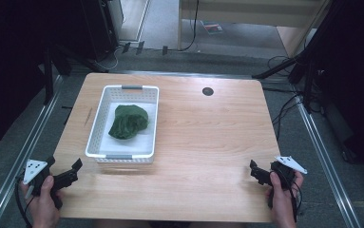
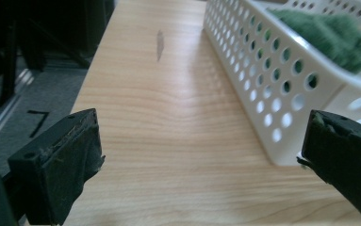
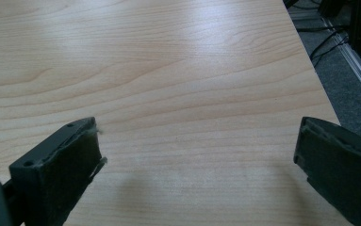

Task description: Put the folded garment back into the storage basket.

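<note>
Resting near the front edge of the table (image 1: 203,142), both grippers sit idle w/ jaws spread wide and nothing between them. Left gripper (image 1: 72,172) points toward the near left corner of the basket (image 1: 104,102); in the left gripper view that corner sits just ahead of its right-hand jaw, close but apart as far as I can tell. The green cloth (image 1: 129,121) lies bunched inside the basket, ahead of the left jaws and beyond the wall, not touched by anything. Right gripper (image 1: 256,172) faces bare wood, well apart from basket & cloth.

Risks, as I judge them: going straight in from this low angle, the left jaws would hit the basket wall before the cloth. The basket is light plastic, so a nudge prob. slides or tips it; needs a lift over the rim first. Cloth is soft and loose, so a shallow pinch may catch only a fold and let it slip out or drag on the rim. A jaw tip could also snag in the wall holes.

Materials: basket is white plastic, rectangular, walls full of round holes, grey handle strips at the two short ends. Cloth is dark green, fuzzy, crumpled into a rounded lump. Table is pale wood-grain, smooth, slightly glossy, w/ a small dark round cap (image 1: 207,91) near the far edge. Jaw pads (image 3: 77,165) are black, blocky, a bit frayed at the edges.
</note>
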The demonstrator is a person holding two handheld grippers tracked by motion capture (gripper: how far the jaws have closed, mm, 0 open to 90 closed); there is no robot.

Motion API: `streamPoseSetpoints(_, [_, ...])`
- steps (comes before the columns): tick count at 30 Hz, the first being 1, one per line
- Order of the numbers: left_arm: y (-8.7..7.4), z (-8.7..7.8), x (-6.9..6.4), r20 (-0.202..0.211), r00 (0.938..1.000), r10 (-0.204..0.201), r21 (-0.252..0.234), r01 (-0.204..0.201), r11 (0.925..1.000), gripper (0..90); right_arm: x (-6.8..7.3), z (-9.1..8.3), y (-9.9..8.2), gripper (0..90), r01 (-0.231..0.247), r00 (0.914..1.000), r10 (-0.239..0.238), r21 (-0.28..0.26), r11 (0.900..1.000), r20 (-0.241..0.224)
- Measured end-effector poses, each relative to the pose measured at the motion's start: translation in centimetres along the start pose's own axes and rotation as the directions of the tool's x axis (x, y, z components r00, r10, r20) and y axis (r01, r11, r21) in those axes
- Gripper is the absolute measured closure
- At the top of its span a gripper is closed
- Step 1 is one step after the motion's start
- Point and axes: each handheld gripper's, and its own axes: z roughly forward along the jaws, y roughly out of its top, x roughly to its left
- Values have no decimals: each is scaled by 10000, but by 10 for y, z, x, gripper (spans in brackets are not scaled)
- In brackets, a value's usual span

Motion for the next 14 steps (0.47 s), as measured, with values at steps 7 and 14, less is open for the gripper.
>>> streamPoseSetpoints(7, [0, 0, -2, -411, 9987, 287, -6, -288, 9996, 0, 0, 0, 0, 11, 0, 10000, 0, -8, 10000, -1])
streamPoseSetpoints(14, [-1, -3, 6, -168, 9991, -380, -210, 376, 9991, 0, 0, 0, 0, 11, -16, 10000, 16, 3, 10000, -3])
